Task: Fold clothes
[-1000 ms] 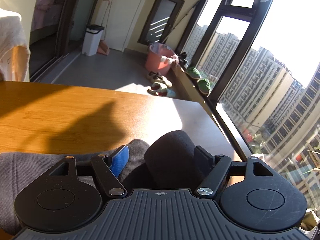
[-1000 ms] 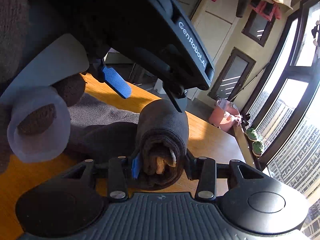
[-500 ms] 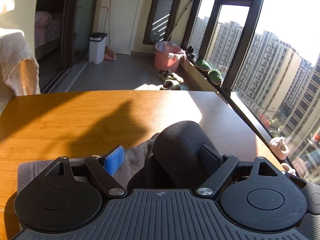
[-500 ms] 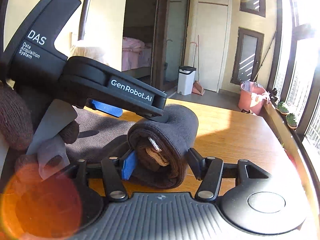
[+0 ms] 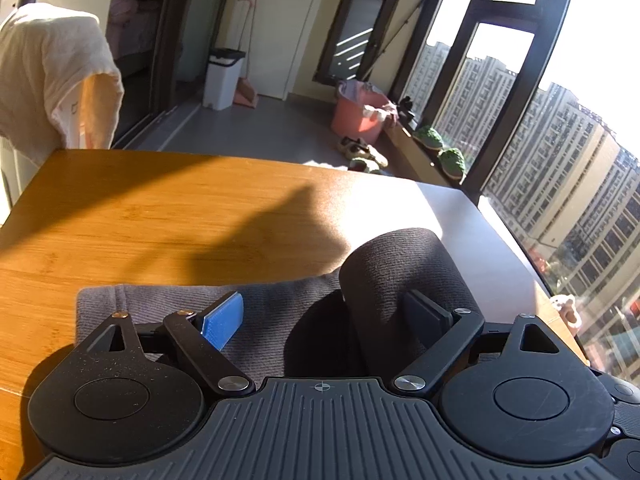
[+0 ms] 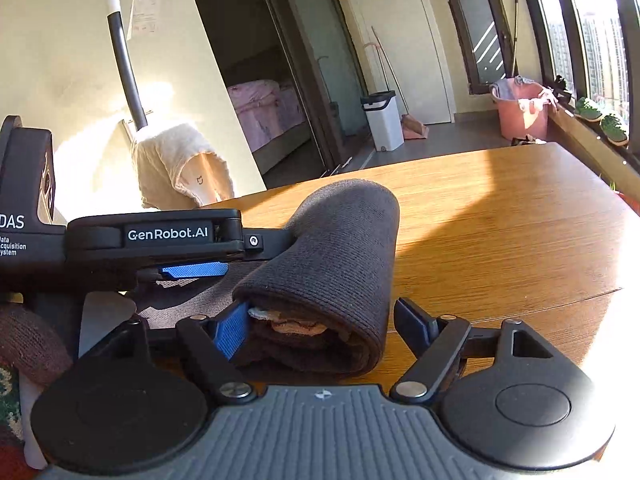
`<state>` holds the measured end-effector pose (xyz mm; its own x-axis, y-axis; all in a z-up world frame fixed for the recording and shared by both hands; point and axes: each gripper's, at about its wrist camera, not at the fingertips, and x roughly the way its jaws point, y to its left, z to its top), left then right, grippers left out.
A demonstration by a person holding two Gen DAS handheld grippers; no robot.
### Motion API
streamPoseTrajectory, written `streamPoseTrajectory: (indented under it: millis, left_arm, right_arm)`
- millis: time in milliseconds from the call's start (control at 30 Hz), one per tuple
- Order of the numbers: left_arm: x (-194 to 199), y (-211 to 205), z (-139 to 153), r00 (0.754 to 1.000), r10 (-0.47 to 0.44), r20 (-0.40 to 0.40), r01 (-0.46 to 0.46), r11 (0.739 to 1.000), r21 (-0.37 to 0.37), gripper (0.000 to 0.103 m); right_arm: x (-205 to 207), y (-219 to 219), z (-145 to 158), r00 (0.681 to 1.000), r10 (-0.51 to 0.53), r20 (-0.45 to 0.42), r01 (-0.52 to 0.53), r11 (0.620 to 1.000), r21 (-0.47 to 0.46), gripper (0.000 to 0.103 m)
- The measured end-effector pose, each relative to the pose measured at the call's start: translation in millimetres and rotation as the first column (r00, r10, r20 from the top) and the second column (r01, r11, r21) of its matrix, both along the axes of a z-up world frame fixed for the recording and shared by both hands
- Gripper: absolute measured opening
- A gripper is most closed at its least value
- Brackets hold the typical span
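- Right wrist view only: open end of the dark grey garment (image 6: 344, 264), rolled, tan lining and a white tag inside; the left gripper (image 6: 240, 256) seen side-on, entering from the left
- Left wrist view only: garment's flat part spread on the wooden table (image 5: 160, 216); roll's smooth back
- Left gripper fingers spread, roll against the right-hand one
- Right gripper (image 6: 320, 328) fingers spread around the roll's end; blue pad touching, other side apart

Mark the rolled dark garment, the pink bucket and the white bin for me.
rolled dark garment (image 6: 344, 248): right wrist view, top of the roll.
pink bucket (image 5: 358, 114): left wrist view, its side wall.
white bin (image 6: 384, 122): right wrist view, front face.
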<state>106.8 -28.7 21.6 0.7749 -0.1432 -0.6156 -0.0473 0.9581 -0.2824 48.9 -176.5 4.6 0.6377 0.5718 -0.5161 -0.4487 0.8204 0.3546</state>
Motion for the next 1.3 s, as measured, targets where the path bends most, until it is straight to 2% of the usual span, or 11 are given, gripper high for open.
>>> streamPoseTrajectory:
  millis: [67,133,233,333,467,633,800,967,1100,1167,1300]
  left_arm:
    - [0.1,3.5,-1.1,1.000,0.007,-0.003,-0.007,1.000,-0.003,0.092]
    - [-0.7,5.4,-1.1,1.000,0.009,-0.005,-0.009,1.000,-0.011,0.092]
    - [-1.3,4.0,0.6,1.000,0.017,-0.006,-0.017,1.000,-0.013,0.092]
    - [-0.4,-2.3,1.2,1.000,0.018,-0.010,-0.018,1.000,-0.022,0.092]
    - [-0.6,-15.0,0.7,1.000,-0.023,-0.018,0.022,0.999,-0.044,0.092]
    - [-4.3,-45.7,1.2,0.995,-0.097,-0.014,0.096,0.995,-0.023,0.092]
    - [-4.9,-74.2,-4.9,0.990,-0.137,-0.019,0.138,0.984,0.108,0.090]
    - [-5.6,-84.0,-13.3,0.989,-0.147,-0.019,0.148,0.975,0.166,0.090]
    - [-5.3,-84.4,-13.8,0.989,-0.145,-0.017,0.145,0.978,0.152,0.091]
    - [-8.2,-80.7,-13.7,0.989,-0.148,-0.016,0.149,0.979,0.138,0.091]
    - [-11.9,-57.2,-1.9,0.992,-0.124,0.007,0.125,0.992,-0.019,0.090]
  right_arm:
    - [5.6,-1.3,-4.8,0.999,0.017,-0.031,-0.016,1.000,0.027,0.075]
    - [4.6,-4.5,-5.7,0.999,0.022,-0.032,-0.021,0.999,0.028,0.061]
    - [2.1,-13.3,-4.8,0.999,0.028,-0.038,-0.027,0.999,0.031,0.046]
    - [-1.2,-30.0,-3.5,0.998,0.035,-0.058,-0.033,0.998,0.049,0.041]
    - [-9.8,-55.0,3.8,0.999,0.032,-0.040,-0.031,0.999,0.011,0.041]
    - [-13.3,-77.9,13.4,0.999,-0.019,0.046,0.026,0.989,-0.148,0.044]
    - [-14.9,-101.4,24.1,0.996,-0.056,0.064,0.060,0.996,-0.060,0.060]
    - [-3.0,-111.8,26.9,0.990,-0.130,0.047,0.128,0.991,0.047,0.060]
    - [4.2,-94.7,18.2,0.990,-0.129,0.056,0.132,0.990,-0.051,0.046]
    - [-2.0,-85.4,14.5,0.990,-0.105,0.094,0.116,0.986,-0.123,0.046]
    - [-15.2,-68.7,13.0,0.984,-0.054,0.168,0.094,0.967,-0.237,0.046]
